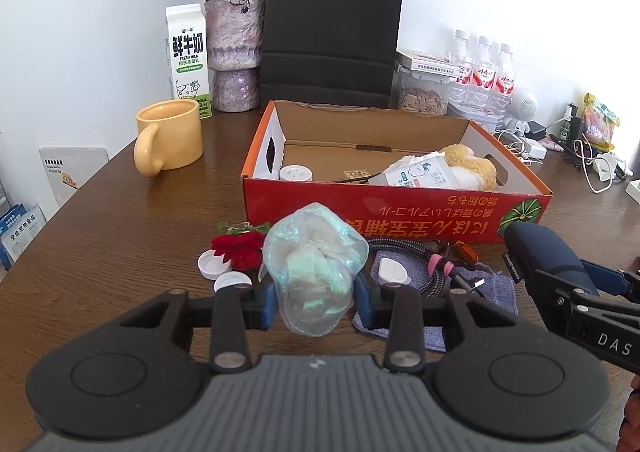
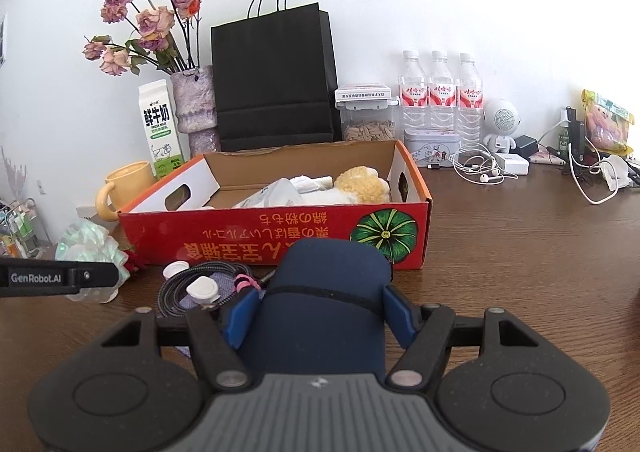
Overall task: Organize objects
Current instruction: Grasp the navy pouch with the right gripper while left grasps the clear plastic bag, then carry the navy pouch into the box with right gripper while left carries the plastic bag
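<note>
My left gripper (image 1: 316,294) is shut on a crumpled, shimmery clear plastic bag (image 1: 316,252), held just above the wooden table in front of the red cardboard box (image 1: 400,212). My right gripper (image 2: 320,312) is shut on a navy blue case (image 2: 328,280), its blue pads (image 2: 240,316) pressing both sides; the case also shows at the right of the left wrist view (image 1: 548,256). The open box (image 2: 280,240) holds a white pack (image 1: 420,172), a yellow plush (image 1: 468,160) and a round white item (image 1: 296,173). On the table before it lie a red rose (image 1: 240,248), white caps (image 1: 210,264), a braided cable (image 1: 404,248) and a grey cloth pouch (image 1: 492,288).
Behind the box stand a yellow mug (image 1: 172,136), a milk carton (image 1: 187,56), a vase of dried roses (image 1: 234,52), a black paper bag (image 1: 332,32), a seed jar (image 1: 422,92) and three water bottles (image 1: 482,64). Earphones and chargers (image 2: 480,168) clutter the back right.
</note>
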Tool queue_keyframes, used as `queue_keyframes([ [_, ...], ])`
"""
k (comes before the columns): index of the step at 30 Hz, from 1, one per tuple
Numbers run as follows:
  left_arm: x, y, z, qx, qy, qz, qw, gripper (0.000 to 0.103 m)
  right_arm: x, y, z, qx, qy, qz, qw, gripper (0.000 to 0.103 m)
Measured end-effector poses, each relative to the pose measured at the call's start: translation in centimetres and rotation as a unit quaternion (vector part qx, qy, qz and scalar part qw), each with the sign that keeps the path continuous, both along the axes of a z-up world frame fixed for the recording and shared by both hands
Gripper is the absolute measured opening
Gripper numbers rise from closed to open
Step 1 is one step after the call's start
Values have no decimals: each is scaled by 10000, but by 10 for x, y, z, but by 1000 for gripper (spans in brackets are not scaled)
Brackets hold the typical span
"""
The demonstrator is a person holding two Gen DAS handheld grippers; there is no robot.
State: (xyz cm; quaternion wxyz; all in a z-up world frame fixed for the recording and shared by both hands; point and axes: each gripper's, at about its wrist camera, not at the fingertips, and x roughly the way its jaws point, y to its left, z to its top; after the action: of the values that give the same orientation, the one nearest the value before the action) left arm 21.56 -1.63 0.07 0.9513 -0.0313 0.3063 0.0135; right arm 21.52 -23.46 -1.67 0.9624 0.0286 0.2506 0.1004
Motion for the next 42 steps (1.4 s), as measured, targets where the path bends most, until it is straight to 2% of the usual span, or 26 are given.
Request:
queue_keyframes([
  [9,-11,-5,19,73,-192,-81,9998,38,-13,5,21,-43,-281,133,9995,66],
  [20,11,-8,38,113,-335,-184,9992,38,7,16,43,-165,-563,317,9978,66],
  [30,60,-5,47,149,-417,-217,9988,38,58,39,55,-260,-710,563,9955,66],
  [42,136,15,37,159,-431,-118,9989,38,147,74,50,-413,-663,833,9935,66],
])
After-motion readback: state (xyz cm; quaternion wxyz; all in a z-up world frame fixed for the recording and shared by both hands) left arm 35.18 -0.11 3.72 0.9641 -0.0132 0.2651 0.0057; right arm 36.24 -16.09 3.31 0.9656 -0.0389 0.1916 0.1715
